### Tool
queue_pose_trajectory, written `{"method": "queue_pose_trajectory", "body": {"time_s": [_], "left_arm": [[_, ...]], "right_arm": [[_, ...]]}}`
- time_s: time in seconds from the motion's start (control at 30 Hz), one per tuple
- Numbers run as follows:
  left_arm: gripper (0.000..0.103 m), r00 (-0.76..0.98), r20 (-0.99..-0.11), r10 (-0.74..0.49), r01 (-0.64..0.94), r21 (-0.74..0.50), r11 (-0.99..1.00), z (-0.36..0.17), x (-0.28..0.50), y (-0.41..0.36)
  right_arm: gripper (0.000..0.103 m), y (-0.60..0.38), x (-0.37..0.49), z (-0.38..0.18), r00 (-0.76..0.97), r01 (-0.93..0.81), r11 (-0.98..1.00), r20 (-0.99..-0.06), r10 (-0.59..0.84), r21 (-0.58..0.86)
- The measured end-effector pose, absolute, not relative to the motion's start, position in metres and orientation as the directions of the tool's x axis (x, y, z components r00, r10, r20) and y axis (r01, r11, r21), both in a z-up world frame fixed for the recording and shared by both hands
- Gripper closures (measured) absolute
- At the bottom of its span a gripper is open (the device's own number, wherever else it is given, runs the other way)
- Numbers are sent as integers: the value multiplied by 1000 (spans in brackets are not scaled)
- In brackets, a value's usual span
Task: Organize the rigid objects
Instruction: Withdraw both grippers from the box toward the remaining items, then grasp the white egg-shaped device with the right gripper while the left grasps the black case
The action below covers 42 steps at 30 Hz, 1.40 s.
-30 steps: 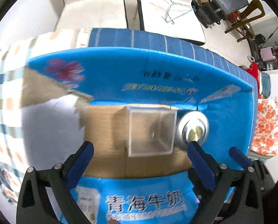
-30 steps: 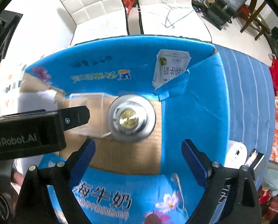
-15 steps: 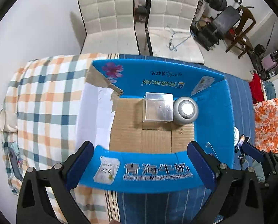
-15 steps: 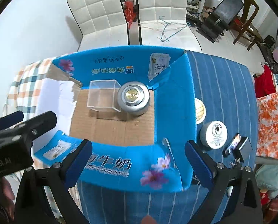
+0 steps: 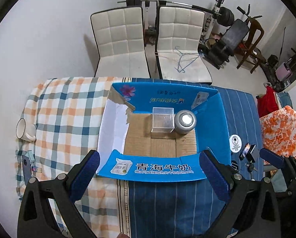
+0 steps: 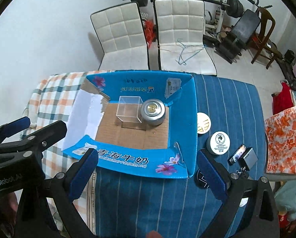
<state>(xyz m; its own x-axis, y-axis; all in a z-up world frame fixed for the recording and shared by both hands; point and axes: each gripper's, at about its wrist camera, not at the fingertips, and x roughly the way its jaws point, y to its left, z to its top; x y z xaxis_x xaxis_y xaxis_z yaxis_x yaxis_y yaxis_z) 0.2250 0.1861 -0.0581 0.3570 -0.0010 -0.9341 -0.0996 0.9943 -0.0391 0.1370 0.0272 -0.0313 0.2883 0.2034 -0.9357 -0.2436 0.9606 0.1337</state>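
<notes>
Two rigid items already sit in the blue milk carton (image 6: 184, 123), against its far wall: a clear plastic cube (image 6: 129, 109) and, touching it on the right, a silver round tin (image 6: 153, 110). I judge the task part done. Outside, on the striped cloth right of the carton, lie a white round tin (image 6: 218, 143), a wooden disc (image 6: 203, 123) and a dark disc (image 6: 202, 178); a mug (image 5: 23, 129) rests far left. Both tins stand upright, lids up, with no long axis to align. My left gripper (image 5: 150, 175) and right gripper (image 6: 147, 173) hang above the near flap, jaws spread wide and holding nothing.
</notes>
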Motion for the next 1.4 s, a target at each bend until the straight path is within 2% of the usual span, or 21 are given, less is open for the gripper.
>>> {"method": "queue_pose_trajectory", "body": {"time_s": [0.27, 0.43, 0.57, 0.7, 0.9, 1.07, 1.17, 1.2, 1.23, 1.3, 1.4], "left_arm": [[0, 365, -930, -48, -48, -70, 996, -57, 221, 137], [0, 328, -937, -121, 57, -108, 993, -79, 222, 67], [0, 251, -955, -160, 183, -116, 976, -116, 218, 3], [0, 133, -974, -183, 250, -146, 957, -167, 214, -49], [1, -24, -988, -155, 247, -157, 956, -245, 216, -95], [1, -74, -992, -101, 217, -115, 969, -294, 225, -115], [1, -90, -992, -91, 193, -107, 975, -310, 233, -123], [5, -89, -992, -85, 188, -100, 977, -314, 235, -124], [16, -93, -992, -83, 180, -98, 979, -318, 236, -126], [29, -88, -994, -61, 183, -77, 980, -322, 236, -131], [32, -65, -997, -38, 216, -51, 975, -323, 233, -143]], "right_arm": [[2, -13, 126, -20, 295, -208, 963, -928, 226, 168], [2, -92, 119, -37, 294, -72, 992, -948, 124, 108], [2, -176, 109, -76, 217, 99, 994, -976, 16, 38], [2, -241, 91, -124, 125, 242, 970, -992, -24, 7], [2, -294, 67, -190, 49, 362, 932, -999, 0, 18], [2, -316, 58, -241, -2, 403, 915, -1000, 0, -1], [2, -328, 59, -265, -27, 457, 888, -998, 62, 43], [2, -331, 60, -269, -22, 472, 880, -997, 79, 60], [2, -333, 61, -274, -15, 484, 872, -996, 83, 66], [7, -335, 65, -279, -11, 486, 872, -997, 80, 65], [27, -329, 68, -293, -61, 471, 881, -996, 66, 30]]}}
